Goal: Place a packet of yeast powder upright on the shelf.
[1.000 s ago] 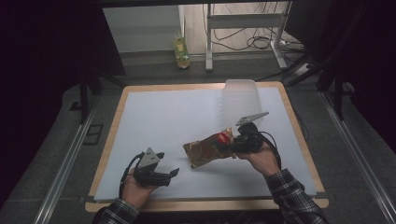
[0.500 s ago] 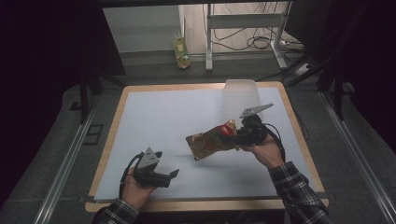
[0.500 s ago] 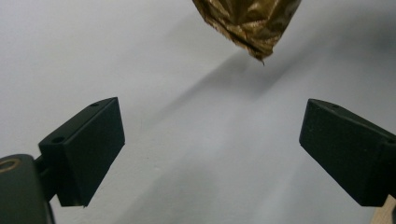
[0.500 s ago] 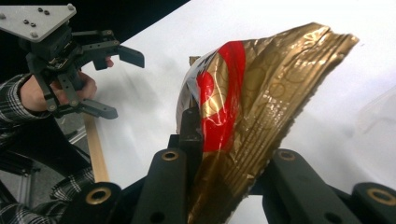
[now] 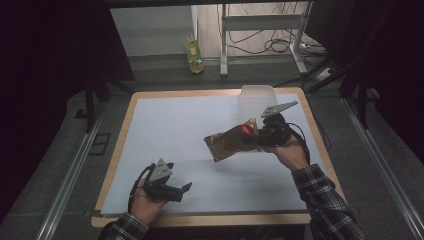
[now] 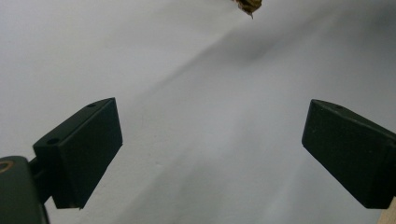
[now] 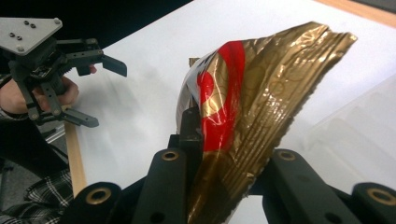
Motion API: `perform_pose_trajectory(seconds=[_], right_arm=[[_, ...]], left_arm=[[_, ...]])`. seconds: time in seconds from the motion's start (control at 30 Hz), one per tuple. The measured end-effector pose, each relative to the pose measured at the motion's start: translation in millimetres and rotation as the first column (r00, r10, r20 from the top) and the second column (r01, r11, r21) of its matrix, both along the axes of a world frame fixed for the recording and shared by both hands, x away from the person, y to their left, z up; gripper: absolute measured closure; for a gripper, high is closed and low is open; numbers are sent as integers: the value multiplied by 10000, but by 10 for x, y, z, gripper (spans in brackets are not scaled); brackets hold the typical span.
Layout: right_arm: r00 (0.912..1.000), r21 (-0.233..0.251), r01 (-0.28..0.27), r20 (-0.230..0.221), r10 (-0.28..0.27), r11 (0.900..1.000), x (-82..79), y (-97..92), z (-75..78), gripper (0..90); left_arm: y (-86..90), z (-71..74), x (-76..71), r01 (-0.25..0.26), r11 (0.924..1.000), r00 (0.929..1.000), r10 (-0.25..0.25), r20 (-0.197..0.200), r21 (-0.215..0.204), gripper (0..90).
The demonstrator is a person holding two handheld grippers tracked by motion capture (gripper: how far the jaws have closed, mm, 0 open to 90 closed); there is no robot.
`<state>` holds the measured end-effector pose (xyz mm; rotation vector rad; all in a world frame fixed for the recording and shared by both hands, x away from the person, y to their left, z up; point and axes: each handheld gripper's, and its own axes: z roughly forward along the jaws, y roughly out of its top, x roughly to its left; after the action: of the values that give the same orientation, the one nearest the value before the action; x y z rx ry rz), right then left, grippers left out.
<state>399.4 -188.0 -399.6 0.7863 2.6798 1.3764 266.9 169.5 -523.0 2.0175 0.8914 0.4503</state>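
Item 1, nearest the table's front edge: the left gripper [image 5: 186,188], black with a grey three-cornered plate, is held low over the white sheet that covers the wooden-rimmed table [image 5: 165,130]. Its jaws stand wide apart and have just been opening; nothing lies between them. In the left gripper view only bare white sheet shows between the two black pads [image 6: 81,149].

Item 2, mid-table, to the right: the right gripper [image 5: 257,137], carried in a hand with a plaid sleeve [image 5: 325,200]. Its jaws are clamped on one end of a crinkled gold foil snack bag with a red patch [image 5: 231,142]. The bag is clear of the sheet, held out roughly level toward the table's middle, with its shadow on the sheet below. In the right gripper view the gold foil snack bag [image 7: 261,98] rises between the jaws, pinched at its lower end.

Item 3, just beyond the right gripper: a translucent white plastic container [image 5: 256,99] at the far right of the sheet.

Item 4, beyond the table: a yellow-green bottle [image 5: 194,56] on the floor.

Status, as judged: pickup done, bag lifted. Remaining: placing it, probably in the container, though the destination cannot be told.
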Motion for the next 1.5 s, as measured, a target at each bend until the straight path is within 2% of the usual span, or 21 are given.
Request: perform_pose_trajectory(seconds=[0.53,0.7,0.93,1.03,1.23,1.5], right_arm=[[9962,-325,-214,838,241,9992,230,-73,285,756],[9937,-556,-221,1083,280,9982,317,-78,355,756],[9873,-841,-61,1579,194,9964,418,-132,482,756],[9845,-963,119,1756,52,9953,459,-171,537,755],[9845,-1124,378,1745,-177,9929,552,-247,601,756],[9750,-1497,502,2218,-159,9875,661,-362,702,757]], left_arm=[[1,-9,4,10,9999,10000,-10,8,161,33],[6,-15,6,-157,9995,9999,155,58,286,15],[69,-5,18,-471,9989,9988,470,118,60,3],[67,-7,18,-395,9992,9992,394,117,78,3],[47,-11,14,-257,9995,9996,254,156,195,3],[57,-13,17,-262,9996,9996,260,135,143,3]])
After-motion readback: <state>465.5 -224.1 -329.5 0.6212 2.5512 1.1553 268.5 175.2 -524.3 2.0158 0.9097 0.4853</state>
